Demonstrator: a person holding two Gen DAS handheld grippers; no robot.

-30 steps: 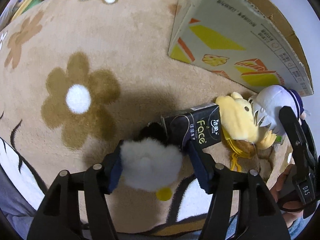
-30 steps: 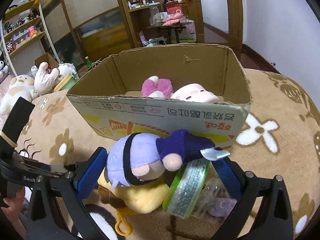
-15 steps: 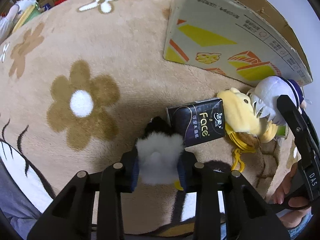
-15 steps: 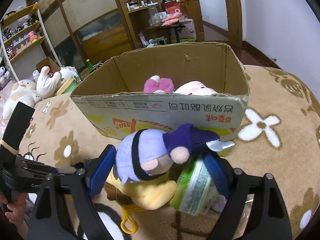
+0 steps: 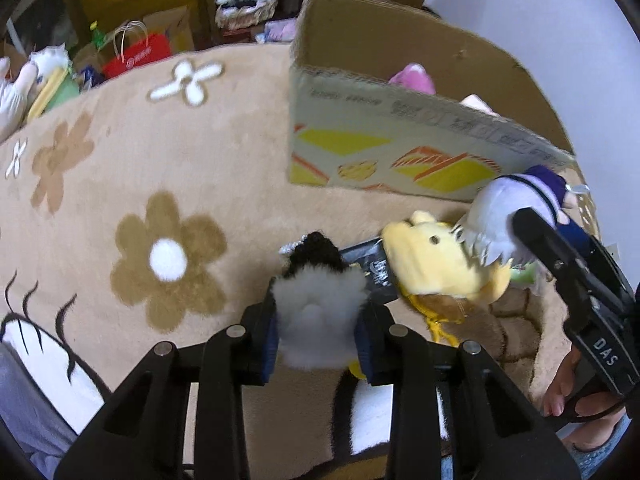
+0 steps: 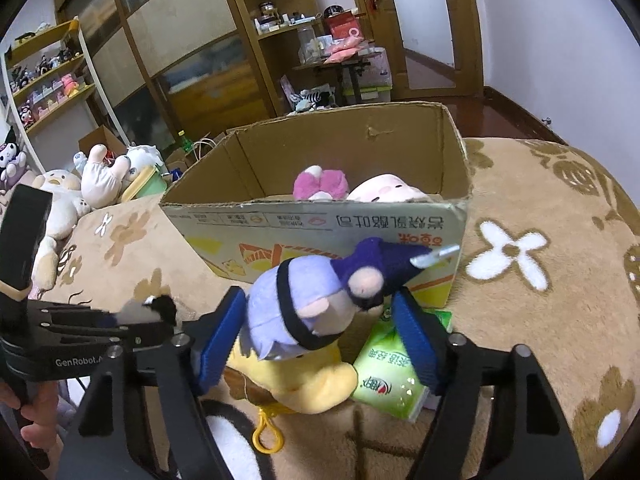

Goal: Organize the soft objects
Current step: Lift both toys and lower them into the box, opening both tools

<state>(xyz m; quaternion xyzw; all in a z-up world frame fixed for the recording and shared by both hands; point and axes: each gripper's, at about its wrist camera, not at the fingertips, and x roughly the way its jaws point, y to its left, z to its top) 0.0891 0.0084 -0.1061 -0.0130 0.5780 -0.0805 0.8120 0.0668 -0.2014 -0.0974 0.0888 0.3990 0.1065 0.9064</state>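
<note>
Fluffy white plush [image 5: 318, 316] squeezed in left gripper [image 5: 318, 338]; cardboard box [image 5: 400, 152] nr.

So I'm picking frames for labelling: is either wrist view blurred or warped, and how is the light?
Left wrist view: motion-smeared, the print on the cardboard box unreadable and the white plush in the left claw soft. Right wrist view: sharp, the box print legible, the purple doll crisp. Both: strong fisheye bending with dark corners; even indoor light, soft shadows, no glare.

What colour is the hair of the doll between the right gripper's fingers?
Pale lavender hair on the doll, clearest in the right wrist view.
</note>
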